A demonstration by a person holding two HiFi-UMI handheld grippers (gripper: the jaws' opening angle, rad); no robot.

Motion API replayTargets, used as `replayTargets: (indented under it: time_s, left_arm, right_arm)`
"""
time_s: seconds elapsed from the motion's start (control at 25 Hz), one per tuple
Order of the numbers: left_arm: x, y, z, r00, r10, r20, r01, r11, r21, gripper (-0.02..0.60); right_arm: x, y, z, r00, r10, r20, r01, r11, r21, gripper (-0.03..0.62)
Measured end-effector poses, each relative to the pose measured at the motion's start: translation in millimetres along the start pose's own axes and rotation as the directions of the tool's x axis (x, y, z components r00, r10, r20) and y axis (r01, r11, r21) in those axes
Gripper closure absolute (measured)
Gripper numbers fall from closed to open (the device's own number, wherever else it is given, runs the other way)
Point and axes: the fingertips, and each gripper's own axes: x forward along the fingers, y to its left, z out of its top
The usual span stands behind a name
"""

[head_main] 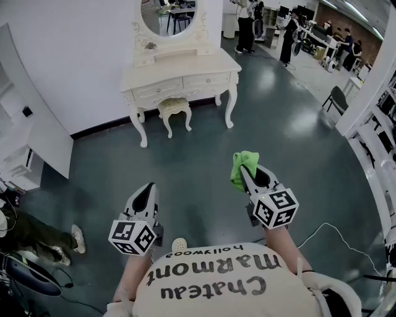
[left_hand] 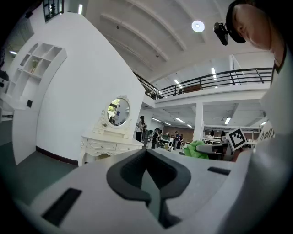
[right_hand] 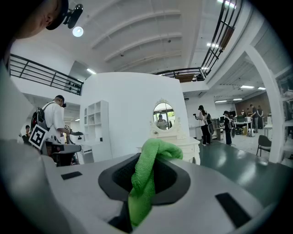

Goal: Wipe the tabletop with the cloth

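Observation:
A green cloth (head_main: 242, 166) hangs pinched in my right gripper (head_main: 249, 172), which is shut on it; in the right gripper view the cloth (right_hand: 145, 160) bulges out of the jaws and folds over at the top. My left gripper (head_main: 148, 189) is held level beside it, shut with nothing in it (left_hand: 146, 170). Both are held in the air above the dark floor, well short of the white dressing table (head_main: 185, 67). Its tabletop lies far ahead, under an oval mirror (head_main: 168, 15). The table also shows small in the left gripper view (left_hand: 110, 140).
A cushioned stool (head_main: 174, 106) stands under the dressing table. A white shelf unit (head_main: 21, 158) runs along the left wall. A seated person's shoe (head_main: 77, 238) is at lower left. A cable (head_main: 328, 230) lies on the floor at right. People and a chair (head_main: 337, 96) are far back right.

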Motion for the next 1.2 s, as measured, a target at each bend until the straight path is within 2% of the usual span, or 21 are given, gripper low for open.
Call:
replayTargets:
  time_s: [0.24,0.52,0.68,0.88,1.04,1.2]
  left_arm:
    - [27.5,40.0,17.8,0.999,-0.034,0.006,0.034,0.999,0.009,0.574]
    - [56.2,99.1,49.0,0.995,-0.095,0.011,0.095,0.995,0.018,0.574]
    - [69.4,132.2,58.4,0.992,-0.128,0.021,0.127,0.992,0.016,0.574]
    - [82.1,169.6,53.6,0.991,-0.131,0.029,0.133,0.989,-0.057,0.574]
    - [90.4,198.5,46.3,0.994,-0.100,0.044,0.104,0.988,-0.117,0.574]
    - [117.6,225.8,40.9,0.997,-0.074,0.012,0.075,0.986,-0.149,0.574]
  right_arm:
    - [44.8,7.8,11.2,1.000,-0.018,0.016,0.018,1.000,-0.004,0.522]
    - [99.1,22.1,21.6,0.997,-0.066,0.045,0.063,0.996,0.067,0.522]
    - [135.1,36.7,14.5,0.996,-0.077,0.037,0.073,0.993,0.094,0.522]
    - [182.6,53.3,5.3,0.999,-0.051,0.005,0.050,0.988,0.145,0.522]
    - [218.7,57.5,-2.4,0.999,-0.022,-0.049,0.028,0.992,0.121,0.522]
    - [267.1,48.9,-7.4,0.996,0.015,-0.083,-0.004,0.992,0.126,0.522]
